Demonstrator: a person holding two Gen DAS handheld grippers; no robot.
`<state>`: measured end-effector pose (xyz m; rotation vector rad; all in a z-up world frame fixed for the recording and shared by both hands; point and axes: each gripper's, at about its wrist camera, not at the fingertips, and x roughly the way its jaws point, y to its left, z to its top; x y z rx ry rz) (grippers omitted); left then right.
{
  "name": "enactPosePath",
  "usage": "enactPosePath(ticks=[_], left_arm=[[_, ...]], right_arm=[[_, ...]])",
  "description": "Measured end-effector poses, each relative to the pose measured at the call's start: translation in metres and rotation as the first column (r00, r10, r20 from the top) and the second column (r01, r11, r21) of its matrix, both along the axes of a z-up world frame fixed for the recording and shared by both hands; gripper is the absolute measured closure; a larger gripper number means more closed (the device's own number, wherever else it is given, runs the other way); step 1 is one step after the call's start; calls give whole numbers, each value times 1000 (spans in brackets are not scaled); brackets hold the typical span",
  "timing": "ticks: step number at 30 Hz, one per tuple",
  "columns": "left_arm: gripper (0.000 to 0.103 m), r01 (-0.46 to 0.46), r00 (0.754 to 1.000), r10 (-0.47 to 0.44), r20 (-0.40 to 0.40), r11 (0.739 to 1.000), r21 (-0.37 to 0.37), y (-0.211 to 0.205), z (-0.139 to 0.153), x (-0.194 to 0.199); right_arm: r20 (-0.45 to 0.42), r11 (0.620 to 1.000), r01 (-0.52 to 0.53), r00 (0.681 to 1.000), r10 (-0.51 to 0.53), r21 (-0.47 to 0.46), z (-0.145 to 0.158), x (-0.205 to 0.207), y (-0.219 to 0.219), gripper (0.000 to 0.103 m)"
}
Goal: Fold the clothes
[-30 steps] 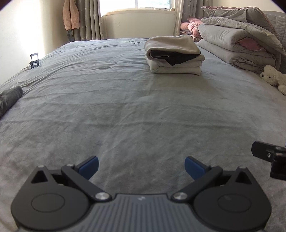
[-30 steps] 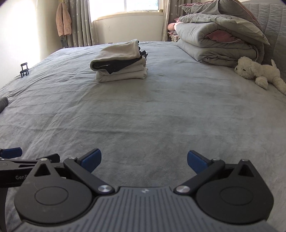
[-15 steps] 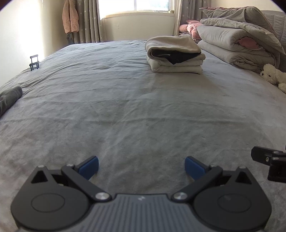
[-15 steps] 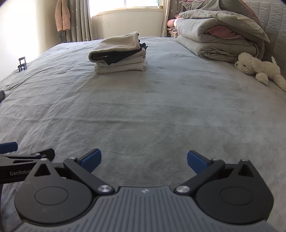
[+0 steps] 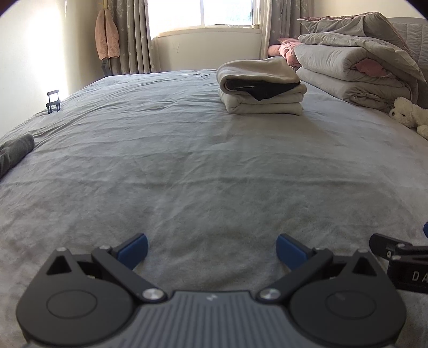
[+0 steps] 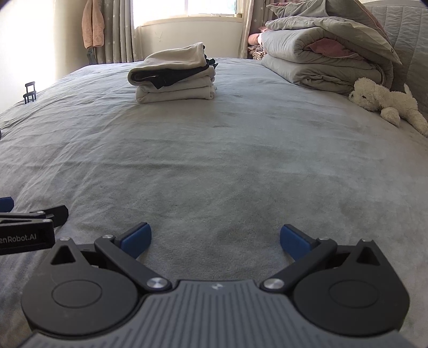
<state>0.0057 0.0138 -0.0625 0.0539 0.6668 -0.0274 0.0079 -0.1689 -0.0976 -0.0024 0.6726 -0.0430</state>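
A wide bed under a creased grey velvety cover (image 5: 187, 166) is filling most of both views, running back to a cream wall with a bright window (image 5: 227, 12) and star-patterned grey curtains (image 5: 133, 37). A folded grey quilt with a pink lining (image 6: 321, 56) is lying at the far right against the headboard. The stack of folded beige and black clothes (image 5: 260, 85) is sitting far up the bed, well apart from both tools. A white plush dog (image 6: 385, 104) is resting near the quilt. The left gripper (image 5: 211, 249) and right gripper (image 6: 215, 239) are hovering side by side low over the bare cover, both spread wide and grasping nothing
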Motion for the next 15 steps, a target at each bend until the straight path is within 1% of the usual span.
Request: enactPosePath(ticks=[15], left_arm=[[0,-1,1000,1,9,1000,-5,0,-2,-1]], right_arm=[[21,1000,4,1000,-4,-12,-3,-1,2,0]])
